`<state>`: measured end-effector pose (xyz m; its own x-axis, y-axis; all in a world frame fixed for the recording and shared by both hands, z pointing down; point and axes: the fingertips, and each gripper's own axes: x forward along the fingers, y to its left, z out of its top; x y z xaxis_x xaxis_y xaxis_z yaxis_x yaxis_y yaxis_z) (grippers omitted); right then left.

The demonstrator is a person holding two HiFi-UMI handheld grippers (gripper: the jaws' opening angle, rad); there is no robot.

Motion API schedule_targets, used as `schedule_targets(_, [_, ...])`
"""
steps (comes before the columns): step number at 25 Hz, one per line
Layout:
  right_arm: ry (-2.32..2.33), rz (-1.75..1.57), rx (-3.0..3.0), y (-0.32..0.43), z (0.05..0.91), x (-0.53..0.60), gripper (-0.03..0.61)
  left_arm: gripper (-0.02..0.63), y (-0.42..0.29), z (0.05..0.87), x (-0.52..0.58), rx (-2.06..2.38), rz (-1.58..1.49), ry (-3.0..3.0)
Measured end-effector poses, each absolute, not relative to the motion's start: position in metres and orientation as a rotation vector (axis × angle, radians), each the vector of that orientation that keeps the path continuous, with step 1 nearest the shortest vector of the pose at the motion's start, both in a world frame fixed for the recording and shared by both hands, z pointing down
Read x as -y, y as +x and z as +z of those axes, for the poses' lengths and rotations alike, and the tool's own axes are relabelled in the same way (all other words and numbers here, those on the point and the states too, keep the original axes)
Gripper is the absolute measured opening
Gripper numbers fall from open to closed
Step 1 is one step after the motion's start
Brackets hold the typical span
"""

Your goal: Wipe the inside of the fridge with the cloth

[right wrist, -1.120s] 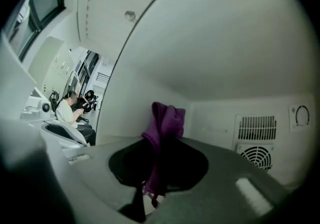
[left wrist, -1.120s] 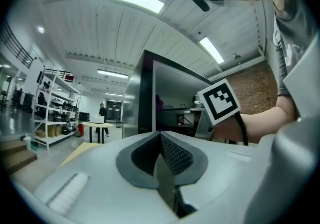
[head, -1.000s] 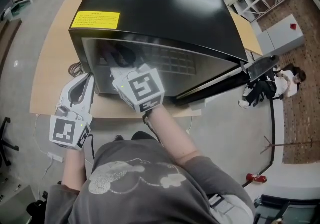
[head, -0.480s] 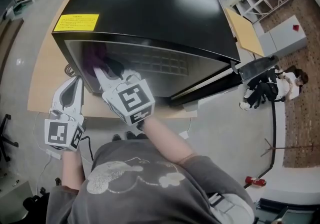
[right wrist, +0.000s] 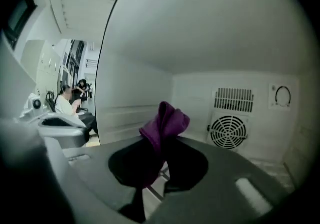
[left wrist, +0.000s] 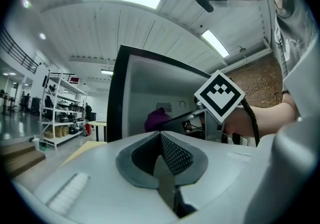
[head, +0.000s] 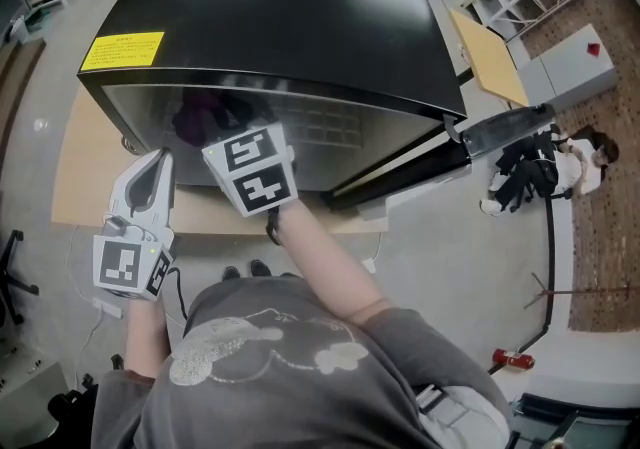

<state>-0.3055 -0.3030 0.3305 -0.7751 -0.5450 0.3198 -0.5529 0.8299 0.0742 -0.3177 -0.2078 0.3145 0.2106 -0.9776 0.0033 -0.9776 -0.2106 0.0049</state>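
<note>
Right gripper (right wrist: 159, 148) clamps the purple cloth (right wrist: 165, 122), arm stretched into the fridge (head: 280, 27) (upper centre); left gripper (left wrist: 161, 140) pressed together, lower left.

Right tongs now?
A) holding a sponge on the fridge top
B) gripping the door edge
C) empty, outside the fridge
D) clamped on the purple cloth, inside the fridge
D: the right tongs pinch the purple cloth, with the fridge back-wall fan ahead.

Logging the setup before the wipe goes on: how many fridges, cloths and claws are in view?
Fridge: 1
Purple cloth: 1
Claws: 2 (left claw, right claw)
Total: 4
</note>
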Motion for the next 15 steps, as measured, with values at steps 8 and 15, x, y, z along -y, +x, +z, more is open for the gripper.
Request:
schedule_targets(8, [1.039,-0.018,2.570,-0.234,0.335,0.316,0.040,0.018,-0.286,0.312,0.232,1.890,0.004,2.531])
schedule_targets(15, [1.277,0.008,2.479,-0.164,0.339,0.324,0.040,0.017,-0.248,0.300,0.258,1.791,-0.003,2.641])
